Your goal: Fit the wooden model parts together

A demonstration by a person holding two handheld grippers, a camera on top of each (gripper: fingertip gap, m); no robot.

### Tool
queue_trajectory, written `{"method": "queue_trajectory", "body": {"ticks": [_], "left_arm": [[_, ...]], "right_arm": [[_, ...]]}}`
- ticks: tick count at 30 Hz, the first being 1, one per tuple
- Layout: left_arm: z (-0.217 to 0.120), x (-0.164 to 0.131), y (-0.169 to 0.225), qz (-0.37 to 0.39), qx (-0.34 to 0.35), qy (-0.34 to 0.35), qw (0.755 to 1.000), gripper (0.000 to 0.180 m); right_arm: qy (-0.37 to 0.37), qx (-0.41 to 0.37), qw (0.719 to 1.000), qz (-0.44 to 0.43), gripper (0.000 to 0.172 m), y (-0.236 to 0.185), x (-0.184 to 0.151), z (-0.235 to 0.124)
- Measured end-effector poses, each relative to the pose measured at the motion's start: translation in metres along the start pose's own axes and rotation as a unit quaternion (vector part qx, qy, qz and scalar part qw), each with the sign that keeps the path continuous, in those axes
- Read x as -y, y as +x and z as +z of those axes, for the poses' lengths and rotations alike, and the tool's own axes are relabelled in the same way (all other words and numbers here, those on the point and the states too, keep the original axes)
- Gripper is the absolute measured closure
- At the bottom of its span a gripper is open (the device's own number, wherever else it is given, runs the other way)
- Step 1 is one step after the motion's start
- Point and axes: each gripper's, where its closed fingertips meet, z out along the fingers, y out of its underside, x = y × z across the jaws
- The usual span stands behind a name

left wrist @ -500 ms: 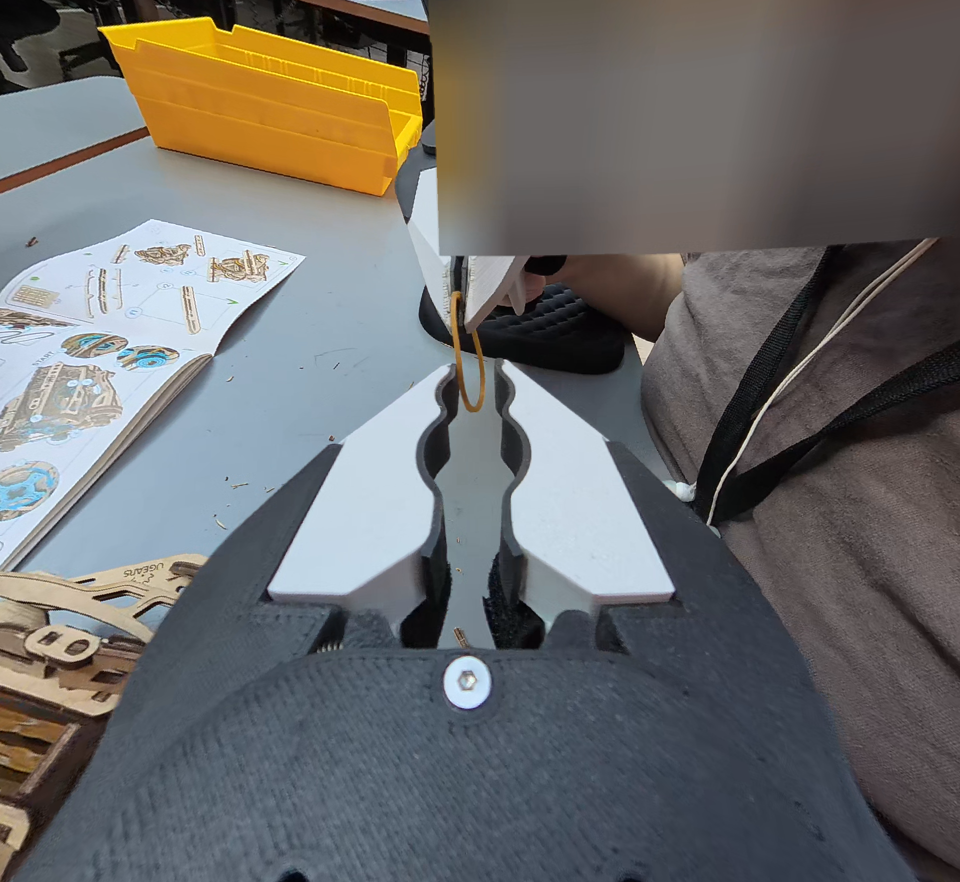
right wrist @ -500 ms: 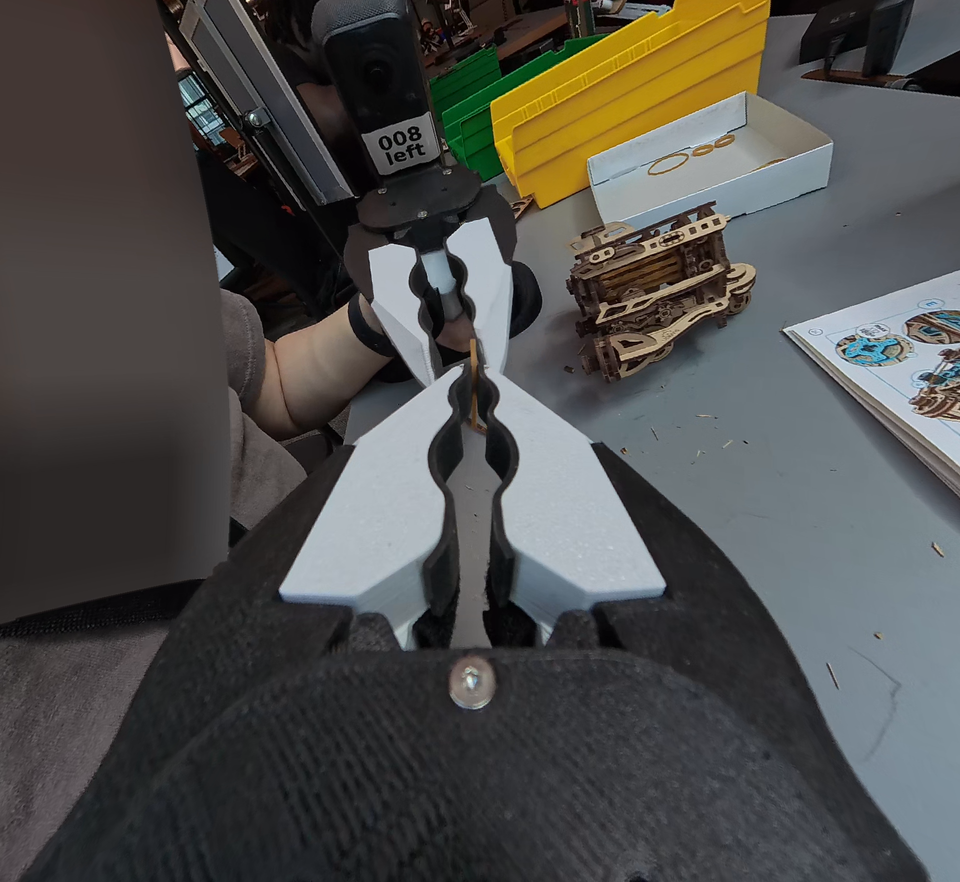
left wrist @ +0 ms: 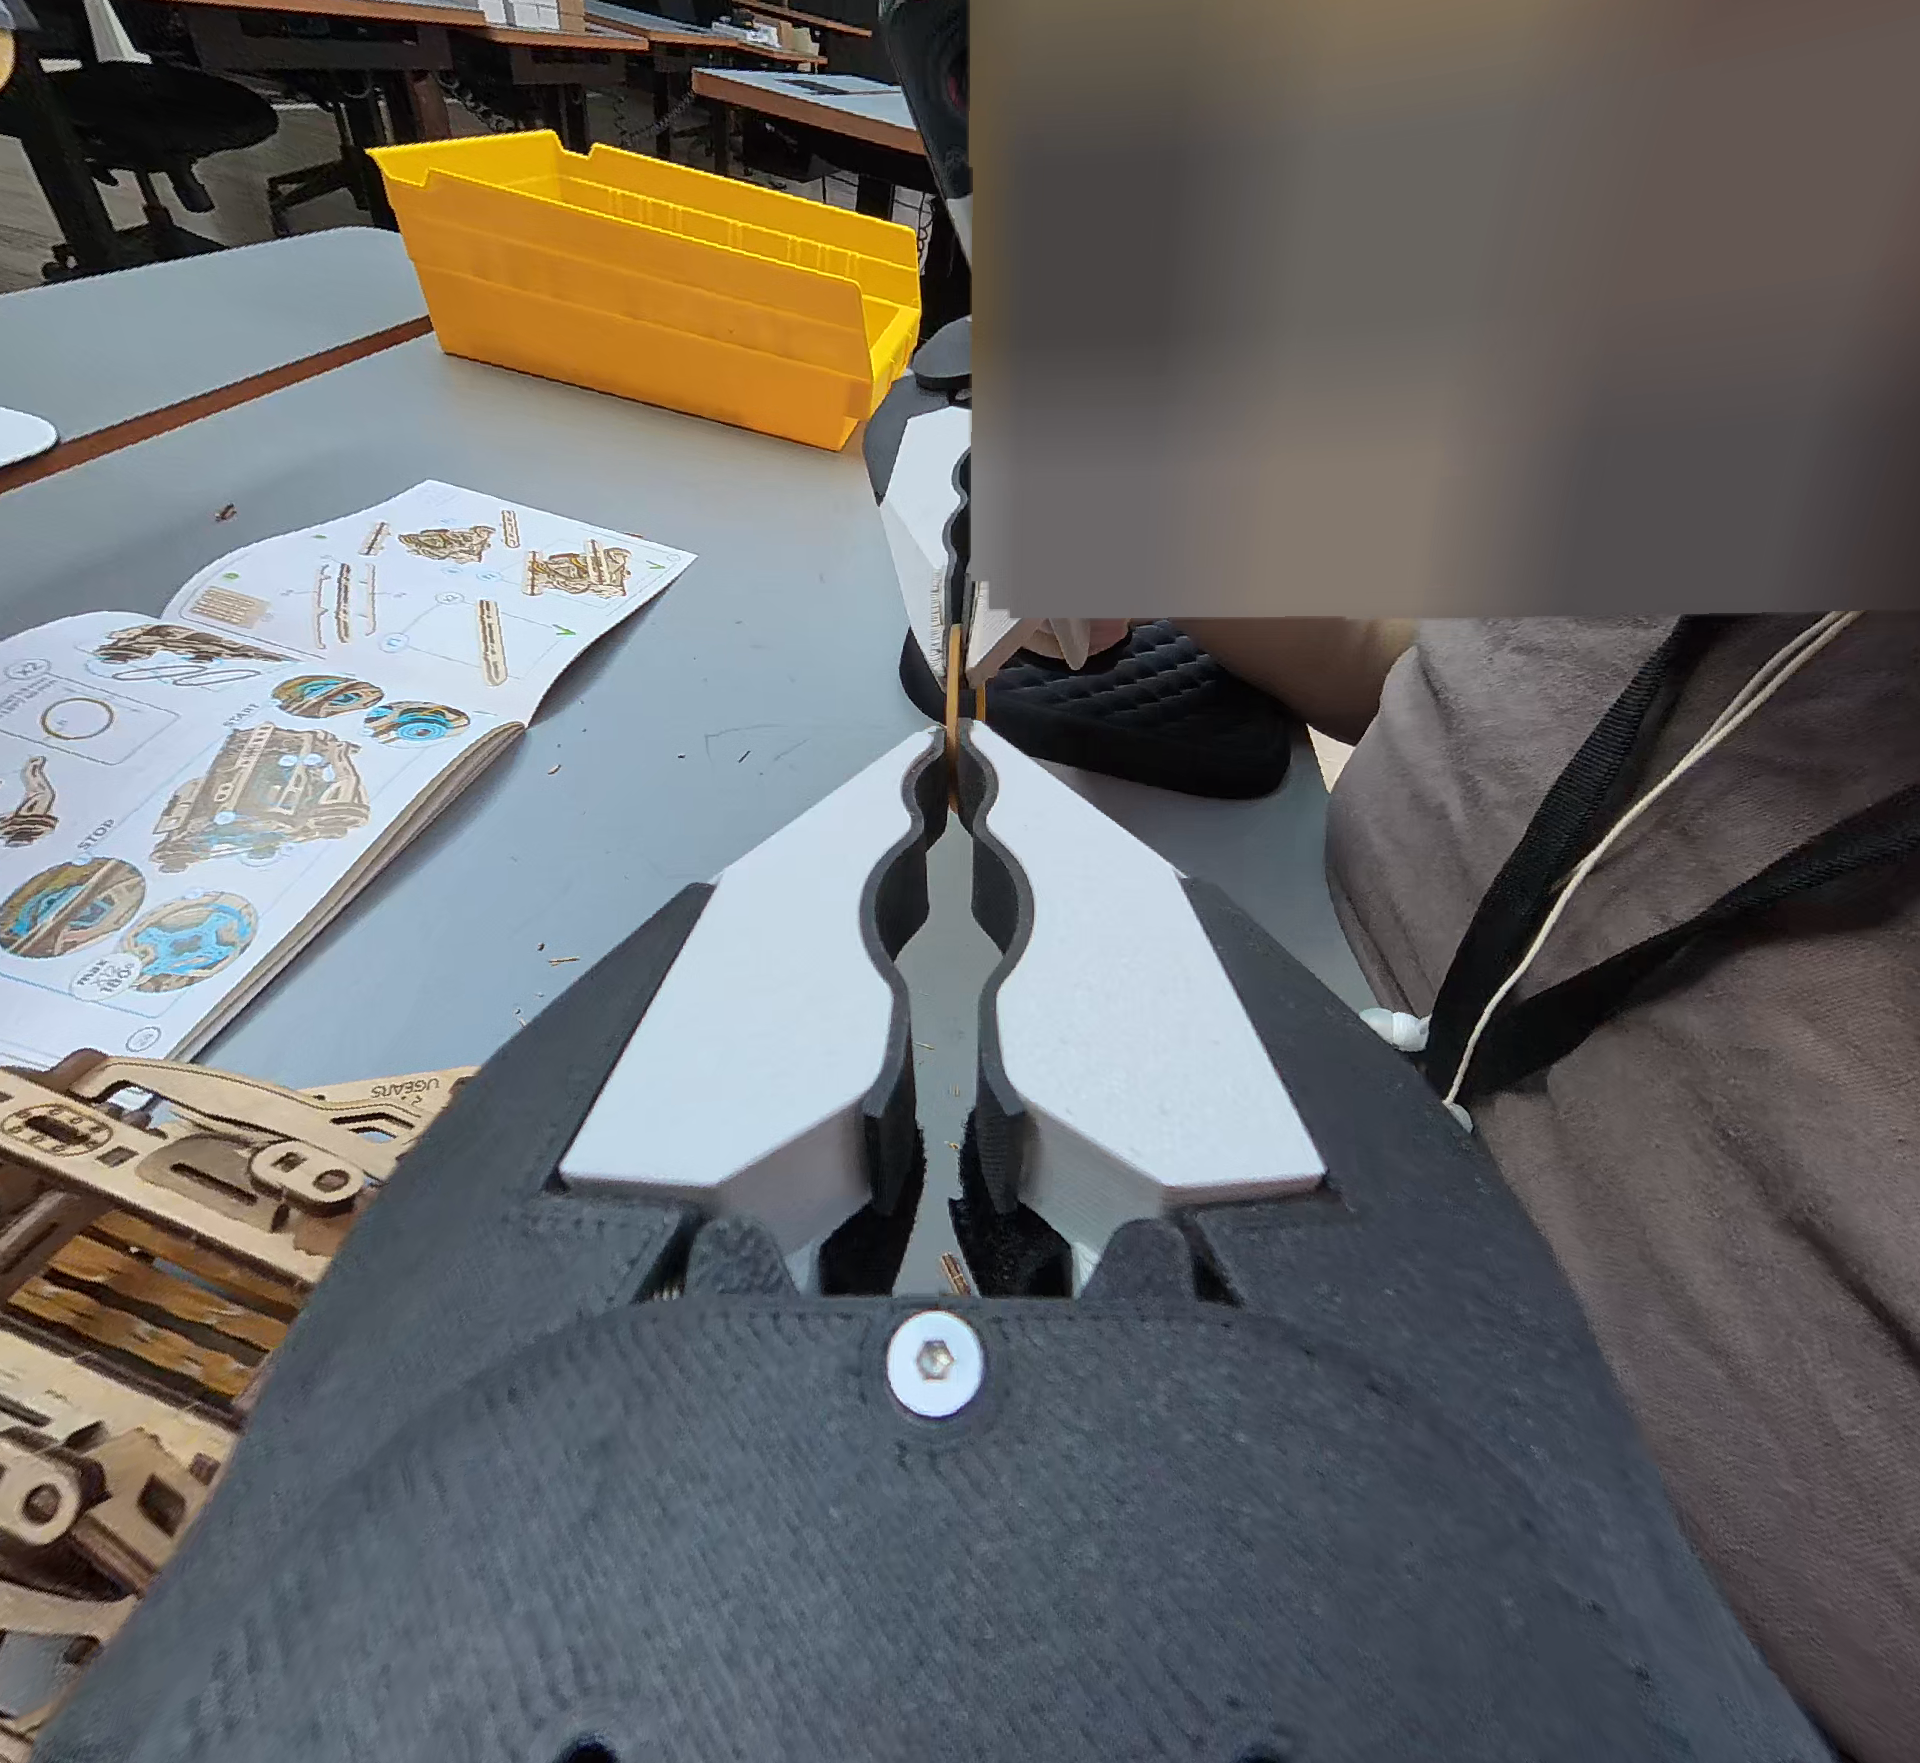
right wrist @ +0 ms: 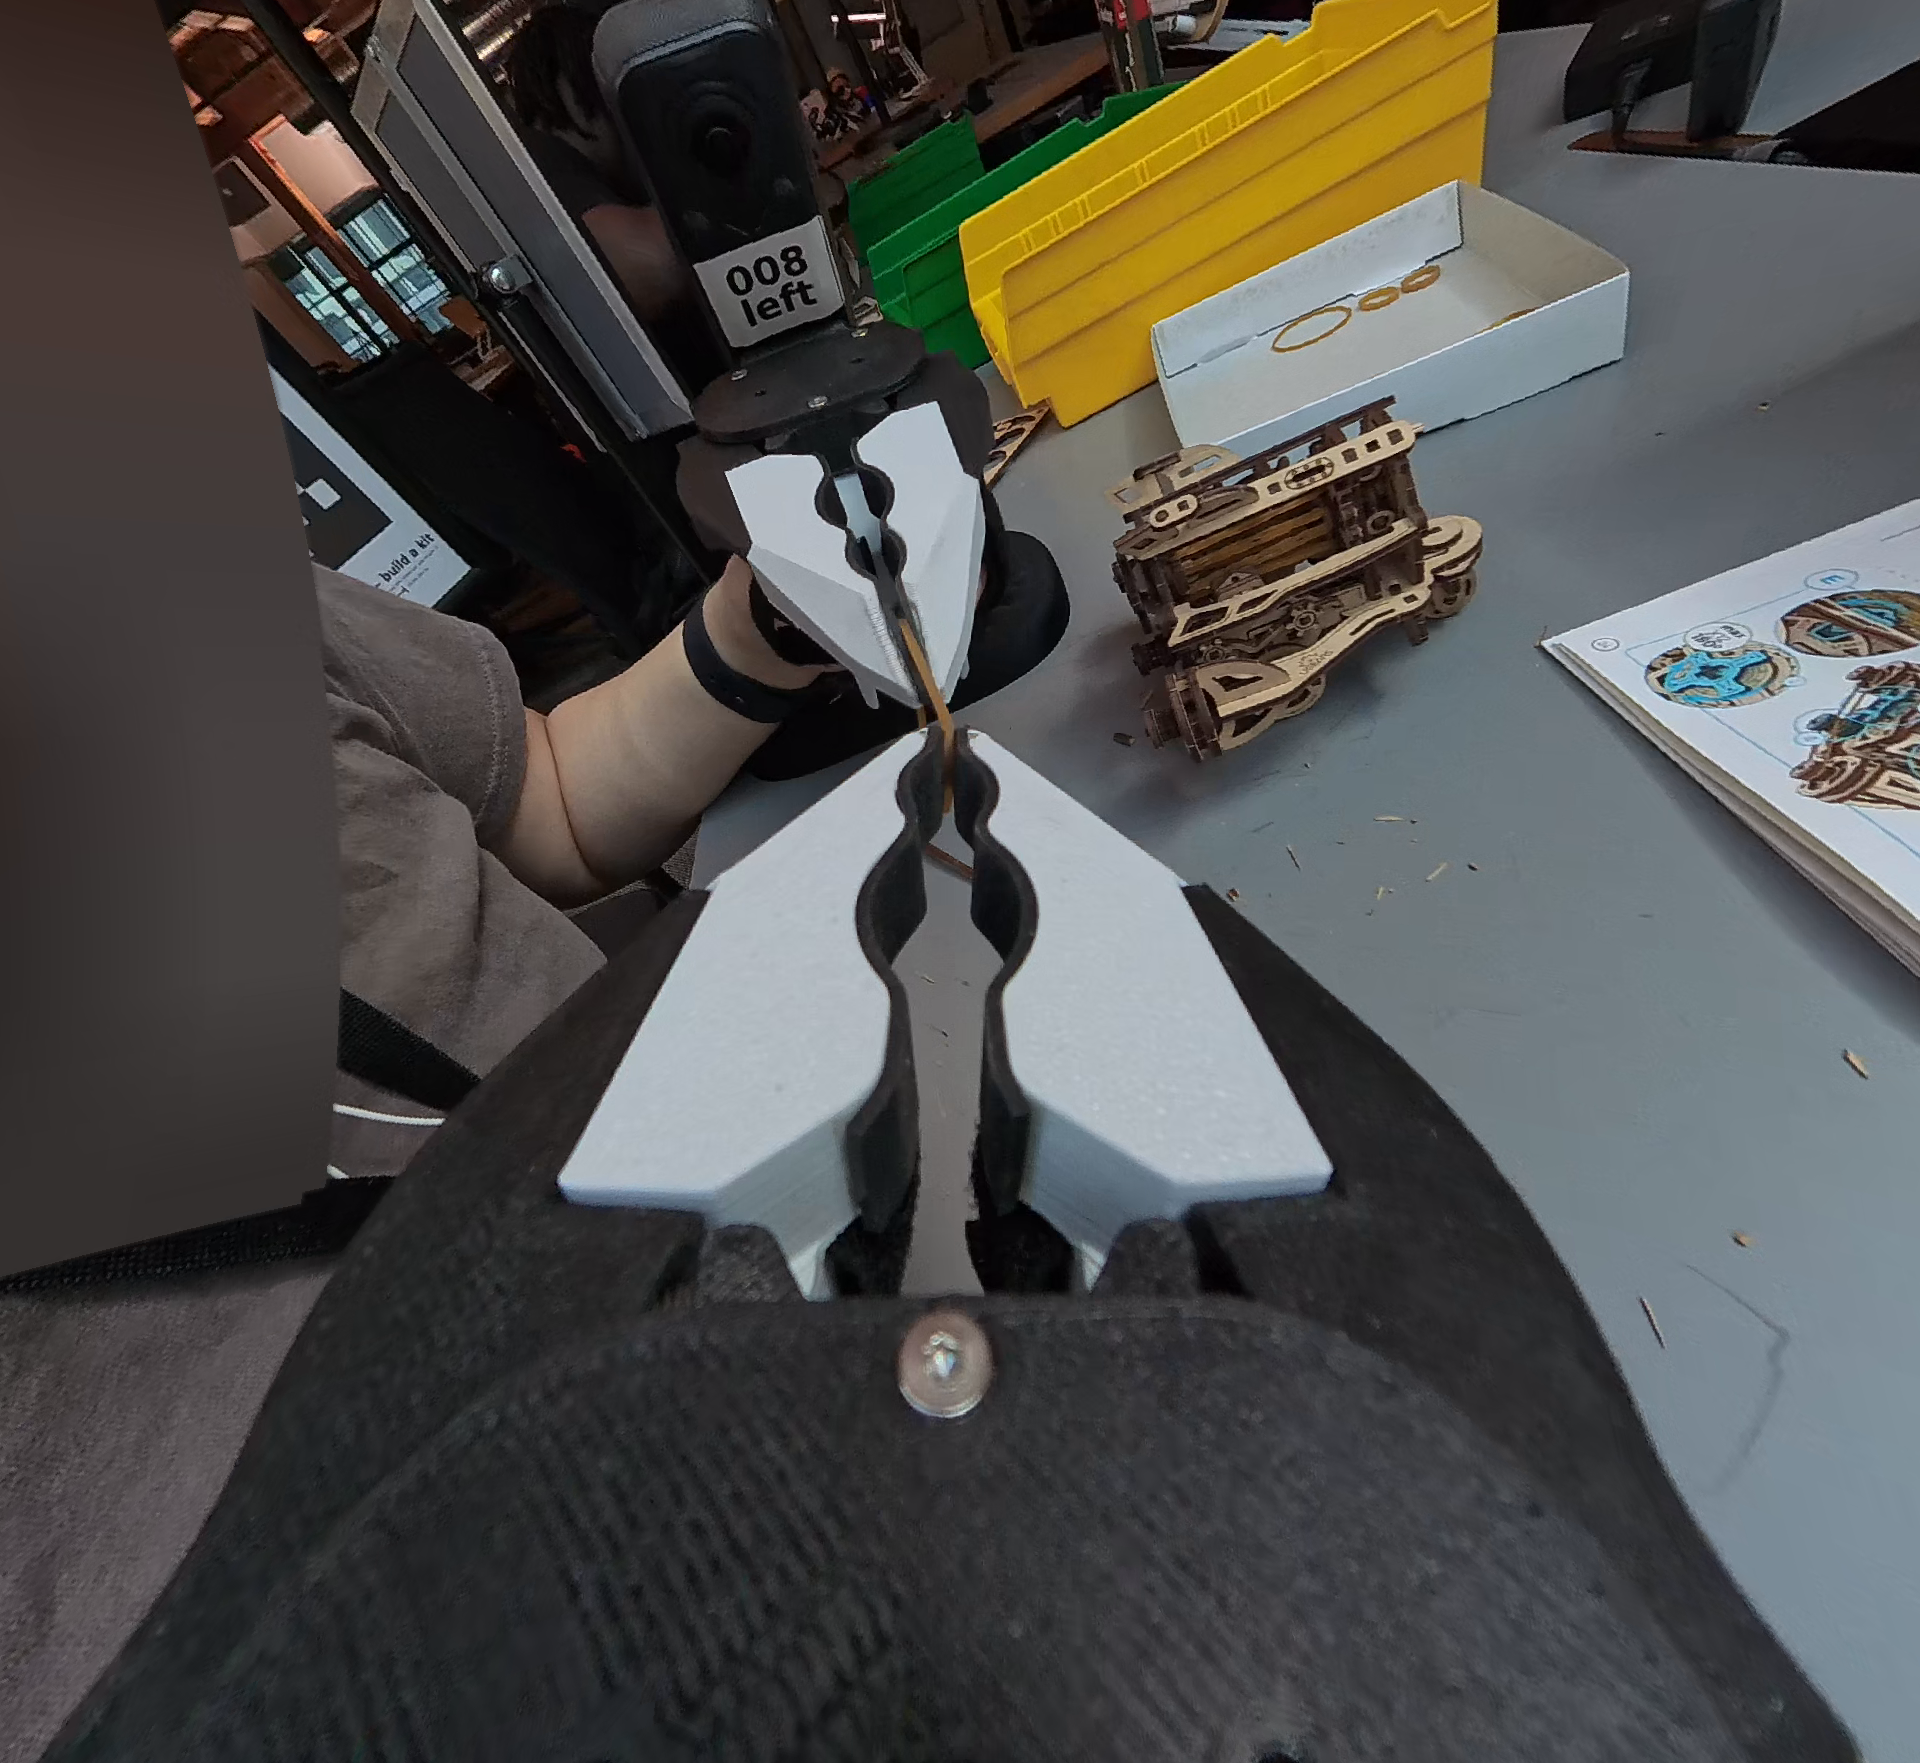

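Note:
A thin orange-brown rubber band (left wrist: 953, 691) is stretched between my two grippers, which meet tip to tip above the table's near edge. My left gripper (left wrist: 949, 745) is shut on one end of it. My right gripper (right wrist: 943, 742) is shut on the other end of the band (right wrist: 938, 714). The right wrist view shows the left gripper (right wrist: 922, 691) facing me, its pads pressed on the band. The left wrist view shows the right gripper (left wrist: 954, 648), partly hidden by a blurred patch. The assembled wooden model (right wrist: 1288, 570) lies on the grey table (right wrist: 1455, 1038), also at the left wrist view's lower left (left wrist: 156, 1214).
An open instruction booklet (left wrist: 260, 726) lies beside the model. A yellow bin (right wrist: 1226, 196), a green bin (right wrist: 925, 207) and a white box (right wrist: 1507, 363) with loose rubber bands stand behind. A person's arm and torso (left wrist: 1662, 1090) are close by. Wood splinters are scattered on the table. My two grippers' fingertips are within a few centimetres of each other. From either gripper's tips it is about 15 cm to the assembled wooden model (right wrist: 1288, 570).
My left gripper's jaws have come together on the rubber band that hung from my right gripper. The band's loop has flattened into a taut strip. The right gripper has stayed shut on it.

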Motion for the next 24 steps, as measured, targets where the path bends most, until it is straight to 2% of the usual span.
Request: {"method": "queue_trajectory", "body": {"ticks": [2,6,9,13,15,20,22,24], "left_arm": [[-0.002,0.002,-0.003,-0.003,0.008,0.007,1.0,0.18],[-0.007,0.009,-0.006,-0.027,0.009,0.022,0.999,0.144],[-0.006,0.005,-0.006,-0.036,0.011,0.011,0.999,0.136],[-0.002,0.007,-0.003,-0.045,0.031,0.023,0.998,0.141],[-0.004,0.004,-0.003,-0.046,0.046,0.02,0.998,0.149],[-0.011,-0.003,-0.002,-0.033,0.089,0.02,0.995,0.15],[-0.015,-0.004,0.007,-0.03,0.08,0.028,0.996,0.18],[-0.021,-0.006,0.016,-0.032,0.073,0.035,0.996,0.18]], "right_arm": [[-0.003,-0.003,1.0,0.002,0.172,0.002,-0.001,0.0],[0.012,-0.015,1.0,0.005,0.172,0.008,0.005,-0.004],[0.02,-0.015,1.0,0.013,0.172,0.012,0.009,-0.005],[0.011,-0.004,1.0,0.021,0.172,0.007,0.011,0.0],[0.003,0.0,1.0,0.014,0.172,0.0,0.013,0.004],[-0.023,0.008,0.999,-0.021,0.172,-0.022,0.015,0.016],[-0.031,0.013,0.999,-0.031,0.172,-0.03,0.015,0.02],[-0.041,0.011,0.998,-0.038,0.172,-0.034,0.012,0.024]]}}
